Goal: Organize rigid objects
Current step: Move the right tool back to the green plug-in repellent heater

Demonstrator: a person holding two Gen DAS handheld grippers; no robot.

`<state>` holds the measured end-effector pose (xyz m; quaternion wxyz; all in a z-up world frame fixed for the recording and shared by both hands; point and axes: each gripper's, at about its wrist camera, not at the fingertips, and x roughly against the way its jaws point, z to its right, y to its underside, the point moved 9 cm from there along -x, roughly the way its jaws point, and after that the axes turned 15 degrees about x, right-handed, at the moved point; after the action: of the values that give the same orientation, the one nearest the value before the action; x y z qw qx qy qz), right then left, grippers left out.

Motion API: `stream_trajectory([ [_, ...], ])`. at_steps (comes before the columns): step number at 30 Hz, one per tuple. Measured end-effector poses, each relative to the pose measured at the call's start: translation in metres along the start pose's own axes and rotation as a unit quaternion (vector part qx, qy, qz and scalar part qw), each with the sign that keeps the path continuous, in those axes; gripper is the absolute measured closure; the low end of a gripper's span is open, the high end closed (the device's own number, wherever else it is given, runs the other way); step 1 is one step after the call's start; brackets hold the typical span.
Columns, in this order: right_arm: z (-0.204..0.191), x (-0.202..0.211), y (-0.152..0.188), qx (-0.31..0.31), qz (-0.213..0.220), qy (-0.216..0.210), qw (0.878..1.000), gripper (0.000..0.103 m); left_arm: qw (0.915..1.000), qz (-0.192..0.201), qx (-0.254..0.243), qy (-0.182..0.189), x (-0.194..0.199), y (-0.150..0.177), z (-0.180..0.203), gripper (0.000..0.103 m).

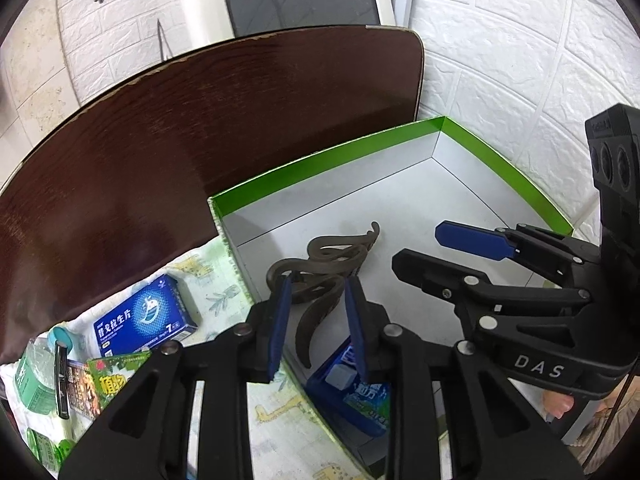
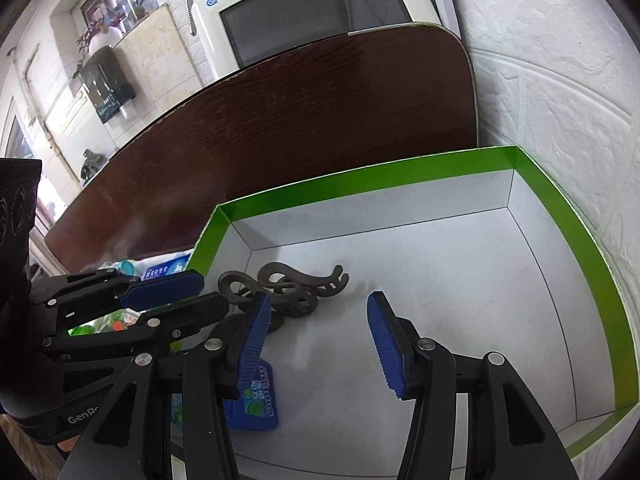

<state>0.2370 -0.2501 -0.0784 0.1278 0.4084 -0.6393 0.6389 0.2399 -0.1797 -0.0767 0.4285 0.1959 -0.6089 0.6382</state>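
Note:
A dark metal scroll-shaped hook lies on the white floor of a shallow green-rimmed box. My left gripper stands over it, its blue pads on either side of the hook's stem with small gaps showing, so it is open. In the right wrist view the hook rests flat just past the left gripper. My right gripper hangs open over the bare box floor with nothing between its pads. A small blue pack lies in the box under its left finger.
On a patterned cloth left of the box lie a blue medicine carton, a clear bottle with a teal cap and green packets. A dark wooden tabletop runs behind. A white brick wall is close on the right.

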Motion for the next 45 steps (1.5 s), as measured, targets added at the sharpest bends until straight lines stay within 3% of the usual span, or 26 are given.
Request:
stream_trajectory([
  [2, -0.004, 0.004, 0.000, 0.003, 0.003, 0.000, 1.000, 0.049, 0.9999, 0.013, 0.009, -0.001, 0.009, 0.000, -0.006, 0.064],
  [4, -0.010, 0.009, -0.003, 0.010, 0.009, 0.001, 1.000, 0.050, 0.9993, 0.031, 0.020, -0.003, 0.022, 0.000, -0.016, 0.048],
  [6, -0.017, 0.013, -0.007, 0.014, 0.015, -0.002, 1.000, 0.050, 0.9979, 0.054, 0.035, -0.011, 0.037, 0.001, -0.031, 0.041],
  [11, -0.045, 0.020, -0.018, 0.027, 0.025, -0.024, 0.999, 0.049, 0.9929, 0.079, 0.078, -0.044, 0.069, 0.011, -0.082, 0.040],
  [15, -0.080, 0.018, -0.027, 0.053, 0.029, -0.048, 0.997, 0.049, 0.9838, 0.100, 0.119, -0.088, 0.097, 0.025, -0.140, 0.038],
  [20, -0.131, 0.004, -0.033, 0.089, 0.016, -0.078, 0.993, 0.050, 0.9601, 0.114, 0.191, -0.170, 0.122, 0.049, -0.230, 0.037],
  [26, -0.200, -0.019, -0.028, 0.127, -0.010, -0.128, 0.984, 0.050, 0.9416, 0.143, 0.254, -0.169, 0.158, 0.078, -0.288, 0.037],
  [31, -0.259, -0.042, -0.024, 0.153, -0.037, -0.160, 0.974, 0.050, 0.9260, 0.136, 0.296, -0.190, 0.165, 0.109, -0.329, 0.037],
  [35, -0.314, -0.052, -0.024, 0.202, -0.043, -0.169, 0.964, 0.049, 0.9153, 0.127, 0.336, -0.182, 0.166, 0.139, -0.360, 0.037],
  [37, -0.335, -0.057, -0.023, 0.230, -0.046, -0.165, 0.958, 0.039, 0.9111, 0.120, 0.352, -0.178, 0.166, 0.155, -0.374, 0.037],
  [38, -0.346, -0.061, -0.022, 0.243, -0.047, -0.161, 0.955, 0.034, 0.9106, 0.116, 0.356, -0.176, 0.165, 0.160, -0.377, 0.037],
  [40, -0.361, -0.067, -0.021, 0.259, -0.049, -0.155, 0.952, 0.033, 0.9137, 0.104, 0.358, -0.162, 0.161, 0.169, -0.378, 0.037],
  [45, -0.389, -0.084, -0.024, 0.271, -0.067, -0.152, 0.948, 0.033, 0.9334, 0.084, 0.335, -0.096, 0.151, 0.177, -0.359, 0.037],
])
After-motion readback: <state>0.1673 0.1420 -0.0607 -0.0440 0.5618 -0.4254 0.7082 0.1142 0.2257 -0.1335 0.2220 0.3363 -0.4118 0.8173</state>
